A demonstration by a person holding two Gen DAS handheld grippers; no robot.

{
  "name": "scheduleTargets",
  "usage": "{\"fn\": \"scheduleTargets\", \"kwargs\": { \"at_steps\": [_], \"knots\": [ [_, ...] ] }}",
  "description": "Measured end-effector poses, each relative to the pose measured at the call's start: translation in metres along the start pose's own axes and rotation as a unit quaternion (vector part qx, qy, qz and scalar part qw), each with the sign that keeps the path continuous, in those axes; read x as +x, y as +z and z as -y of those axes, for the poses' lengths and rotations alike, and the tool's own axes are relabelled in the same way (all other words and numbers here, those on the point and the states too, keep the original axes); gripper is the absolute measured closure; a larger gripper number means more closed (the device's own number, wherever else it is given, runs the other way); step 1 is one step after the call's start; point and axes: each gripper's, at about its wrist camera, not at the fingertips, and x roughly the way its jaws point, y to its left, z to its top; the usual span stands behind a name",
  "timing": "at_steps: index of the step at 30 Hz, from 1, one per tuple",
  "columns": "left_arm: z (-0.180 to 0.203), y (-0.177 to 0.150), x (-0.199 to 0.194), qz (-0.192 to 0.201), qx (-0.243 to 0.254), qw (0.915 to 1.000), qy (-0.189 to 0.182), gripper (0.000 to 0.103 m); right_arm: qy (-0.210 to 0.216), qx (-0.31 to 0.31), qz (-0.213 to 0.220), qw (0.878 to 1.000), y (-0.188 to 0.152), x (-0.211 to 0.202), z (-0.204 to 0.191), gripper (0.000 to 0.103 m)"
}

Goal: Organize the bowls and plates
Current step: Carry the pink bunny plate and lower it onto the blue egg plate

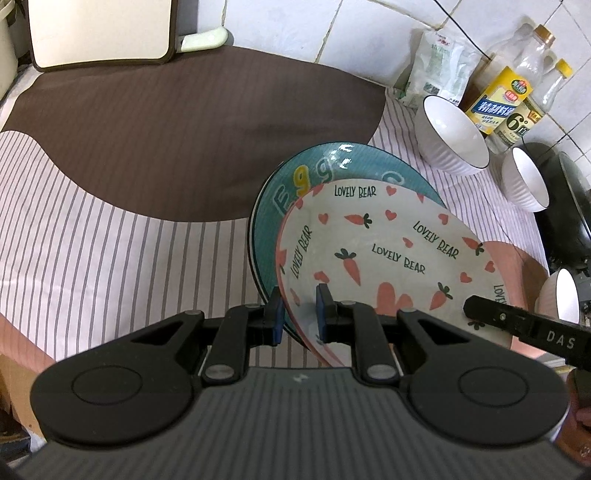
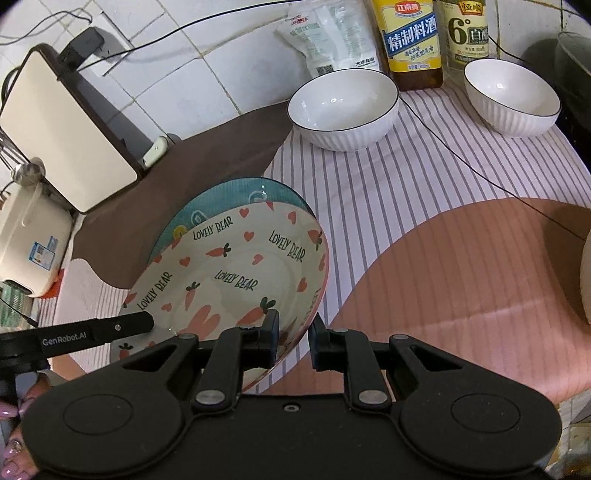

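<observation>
far ahead of the tongs: yellow-labelled bottle [image 2: 410, 40], clear "6°" bottle [image 2: 467, 31], white pouch [image 2: 332, 37] against tiled wall [image 2: 229, 55]. ahead-left: cream board [image 2: 66, 129]. below: striped cloth [image 2: 388, 177] over surface.

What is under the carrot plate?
A teal plate lies under the carrot plate, offset so its far rim shows. Most of it is covered. Both tools, left and right, straddle the rims.

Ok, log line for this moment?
left gripper: astride stacked plates' rim | right gripper: astride carrot plate rim | teal plate beneath | stack tilted
</observation>
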Motion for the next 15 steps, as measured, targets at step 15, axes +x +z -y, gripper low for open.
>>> {"fn": "scheduleTargets", "kwargs": {
  "at_steps": [15],
  "knots": [
    [0.003,-0.001,0.005,-0.019,-0.021,0.9996,-0.004,0.088,-0.036,-0.065,0.014,0.997,0.005,0.014,-0.009,0.072]
  ]
}}
